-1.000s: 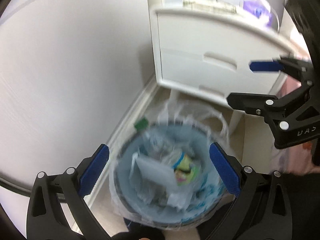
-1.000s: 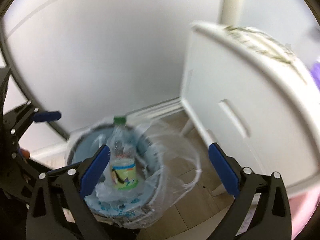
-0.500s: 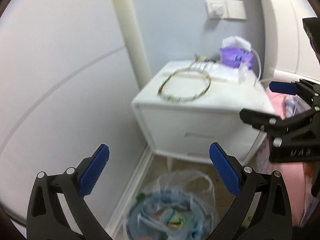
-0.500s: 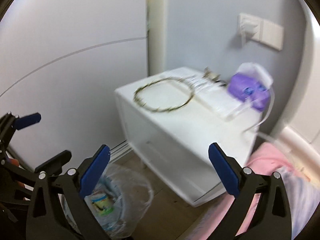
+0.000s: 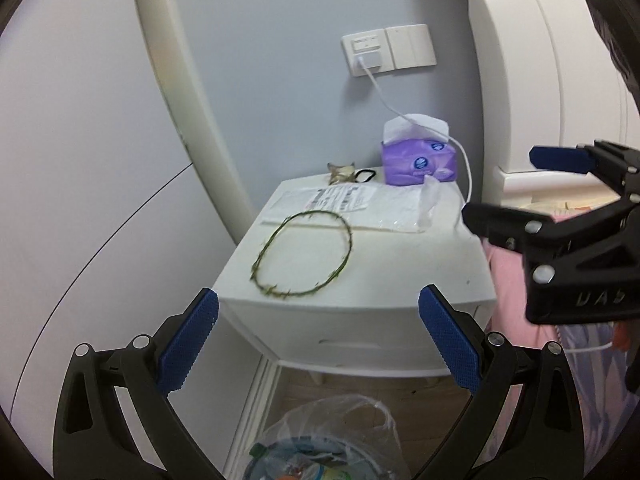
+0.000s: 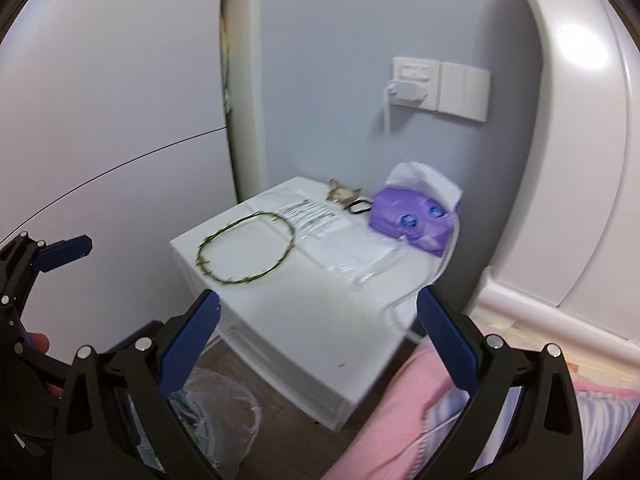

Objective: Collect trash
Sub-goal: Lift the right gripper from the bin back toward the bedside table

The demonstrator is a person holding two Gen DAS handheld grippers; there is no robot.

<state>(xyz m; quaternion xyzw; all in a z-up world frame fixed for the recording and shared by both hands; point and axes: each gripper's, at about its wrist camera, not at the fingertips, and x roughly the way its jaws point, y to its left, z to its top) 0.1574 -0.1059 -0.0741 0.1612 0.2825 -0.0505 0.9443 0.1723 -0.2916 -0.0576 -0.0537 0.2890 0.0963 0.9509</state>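
Both views have risen from the trash bin (image 5: 332, 440) to the nightstand (image 5: 400, 272), wreath (image 5: 304, 256) atop; both tongs gape, holding nothing.

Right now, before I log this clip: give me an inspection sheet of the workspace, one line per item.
Surface: white nightstand, top partly covered.
Job's things: trash bin with clear liner on the floor below, already holding waste; clear plastic bag lying flat on the nightstand.
Clutter: green vine ring, purple tissue pack, black hair tie.
Grippers: left gripper open, empty; right gripper open, empty.
Cables: white charger cable from the wall socket, draped past the tissue pack.
Surroundings: pink bedding at right.
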